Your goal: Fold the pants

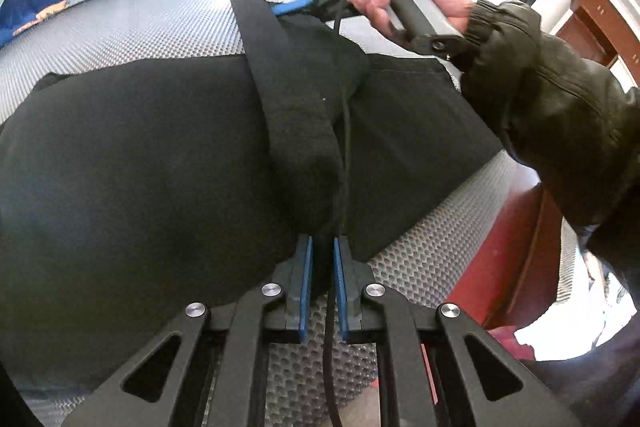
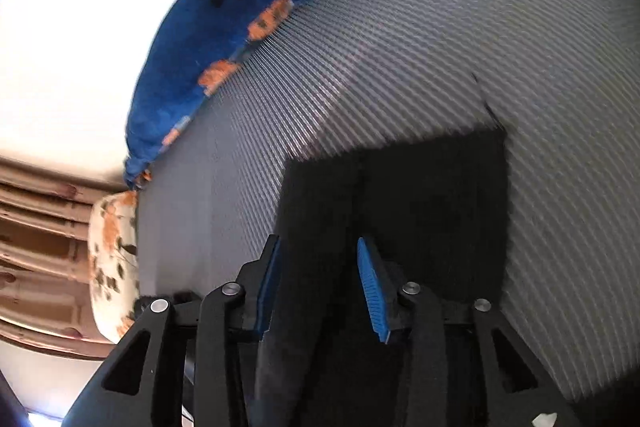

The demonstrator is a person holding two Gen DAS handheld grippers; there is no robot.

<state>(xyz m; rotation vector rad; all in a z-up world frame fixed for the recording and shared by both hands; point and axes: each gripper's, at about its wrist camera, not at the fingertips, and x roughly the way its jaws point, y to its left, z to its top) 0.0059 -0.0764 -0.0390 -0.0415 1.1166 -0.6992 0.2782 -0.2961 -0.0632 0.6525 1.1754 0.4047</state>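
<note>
Over the grey mat point(image 1: 120, 35), left tongs point(image 1: 322, 259) pinch the black pants point(image 1: 140, 167) hem, narrow. Right tongs point(image 2: 318, 267) stand wider around the other edge, likely carrying the fold across.

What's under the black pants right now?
The pants lie on a grey textured mat, which shows all around them. A raised strip of the pants runs between the left gripper and right gripper. Anything beneath the fabric itself is covered.

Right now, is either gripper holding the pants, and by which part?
Both appear to. The left gripper is pinched on a raised fold of the black pants; the right gripper straddles the thick band edge, apparently the waistband, though its jaws stand wider apart.
</note>
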